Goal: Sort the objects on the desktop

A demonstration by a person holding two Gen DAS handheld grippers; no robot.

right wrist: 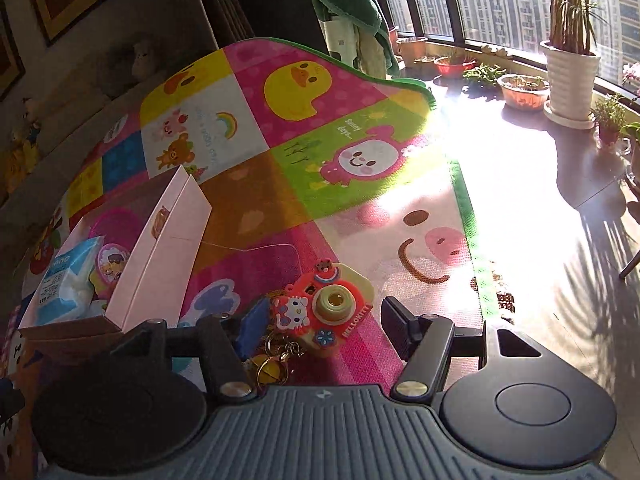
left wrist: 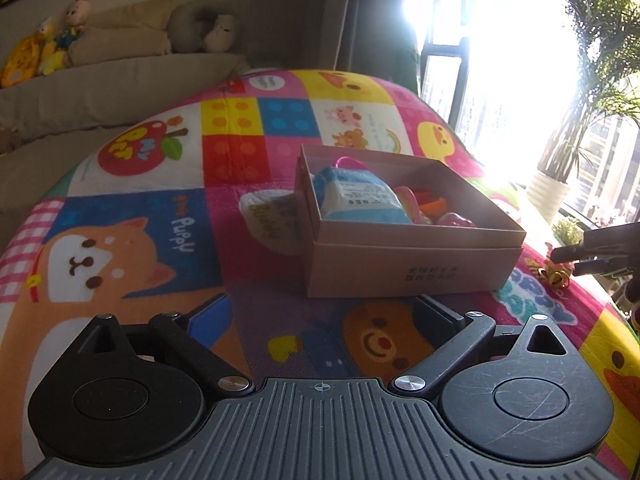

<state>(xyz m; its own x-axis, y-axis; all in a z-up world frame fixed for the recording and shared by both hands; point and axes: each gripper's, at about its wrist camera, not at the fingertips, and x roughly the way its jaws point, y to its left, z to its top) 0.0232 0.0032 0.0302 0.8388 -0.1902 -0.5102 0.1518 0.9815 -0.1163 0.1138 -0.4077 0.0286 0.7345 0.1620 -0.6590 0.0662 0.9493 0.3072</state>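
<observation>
Right gripper [right wrist: 320,320] stands with its jaws apart around the red toy camera keychain with a yellow-green lens [right wrist: 326,312]; the blue pad on one side lies just beside the toy, the other pad is clear of it, so we read nothing as clamped. We place the keychain on the patchwork cartoon play mat [right wrist: 280,184] that covers the surface, its brass rings and small bell trailing toward the gripper body. Just beside it stands the open pink cardboard box [right wrist: 160,256], already holding a blue-and-white tissue packet [right wrist: 66,280] and some pink items; we judge this to be the sorting container, set within easy reach of both hands. Left gripper [left wrist: 320,312] hovers wide open and empty in front of the box's near wall [left wrist: 404,272]. We take the next step to be closing on the toy's body rather than its loose chain, which could slip
</observation>
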